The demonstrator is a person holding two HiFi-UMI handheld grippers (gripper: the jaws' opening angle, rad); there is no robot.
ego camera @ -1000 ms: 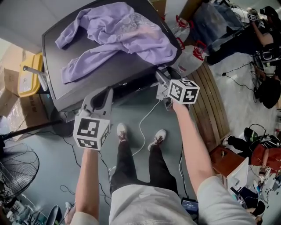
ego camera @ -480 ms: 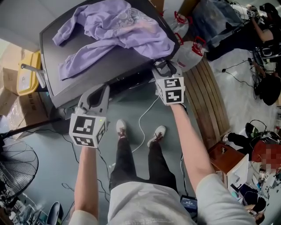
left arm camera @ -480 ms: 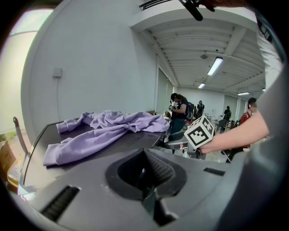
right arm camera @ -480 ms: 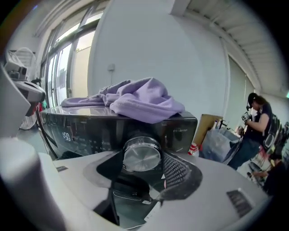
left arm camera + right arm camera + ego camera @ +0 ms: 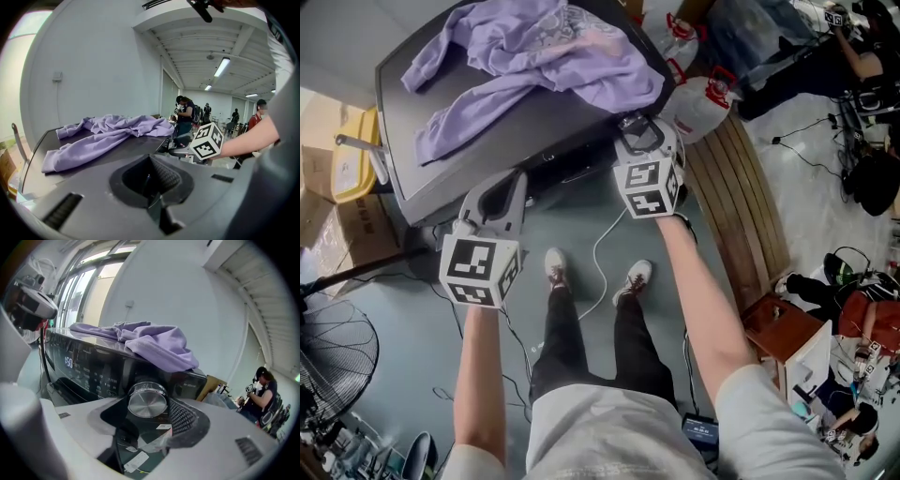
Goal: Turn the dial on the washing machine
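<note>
The right hand-held gripper (image 5: 639, 139) has rolled since a second ago, and its marker cube now faces up. Its jaws are closed on the silver dial (image 5: 147, 400) at the right end of the washing machine's (image 5: 398, 103) front panel. A purple garment (image 5: 544, 47) lies on the dark top. The left hand-held gripper (image 5: 494, 199), shut and empty, hovers above the grey floor (image 5: 581, 225) of a busy workroom

A big open lab hall: ceiling strip lights (image 5: 224, 67), floor cables (image 5: 598, 267), people (image 5: 185, 117) standing about.
</note>
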